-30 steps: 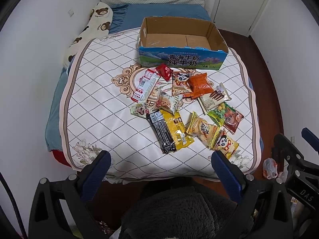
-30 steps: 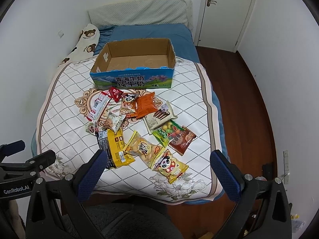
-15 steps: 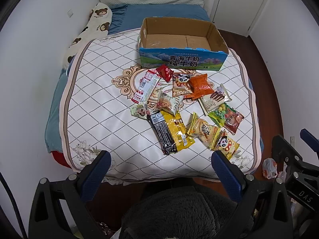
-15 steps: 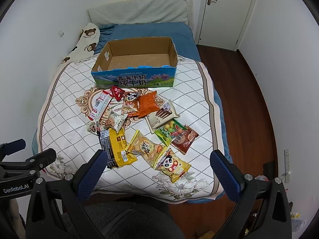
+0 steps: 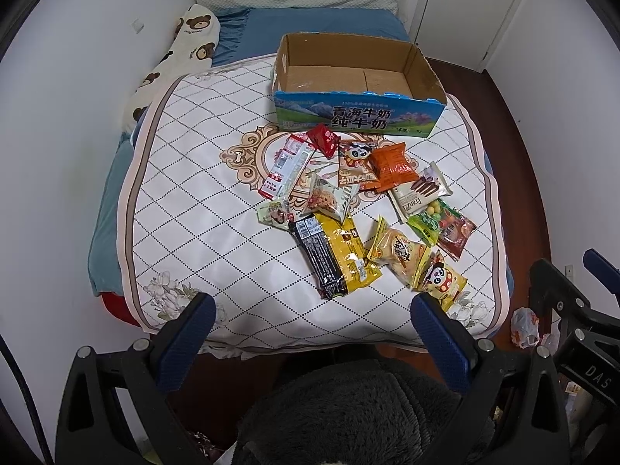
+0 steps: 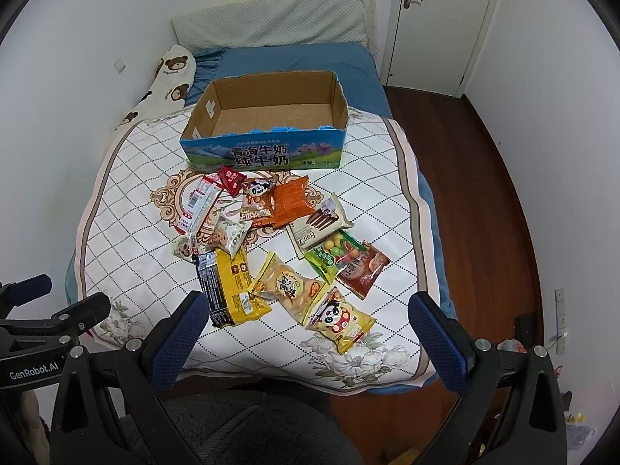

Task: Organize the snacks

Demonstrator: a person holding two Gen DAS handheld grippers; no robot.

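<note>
**Snacks Await Sorting Before Empty Box**

From left to right, the left gripper [image 5: 310, 323] and right gripper [image 6: 308, 319] are held spread wide and empty above the bed's foot, while snack packets [image 6: 271, 248] lie scattered on the quilt [image 6: 128, 232], presumably bound for the empty cardboard box [image 6: 267, 155] just behind.

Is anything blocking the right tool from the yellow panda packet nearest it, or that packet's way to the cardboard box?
Nothing stands between the right tool and the yellow panda packet. Toward the cardboard box the other snack packets lie flat on the quilt; lifted, the packet passes over them. The box's top is open.
</note>
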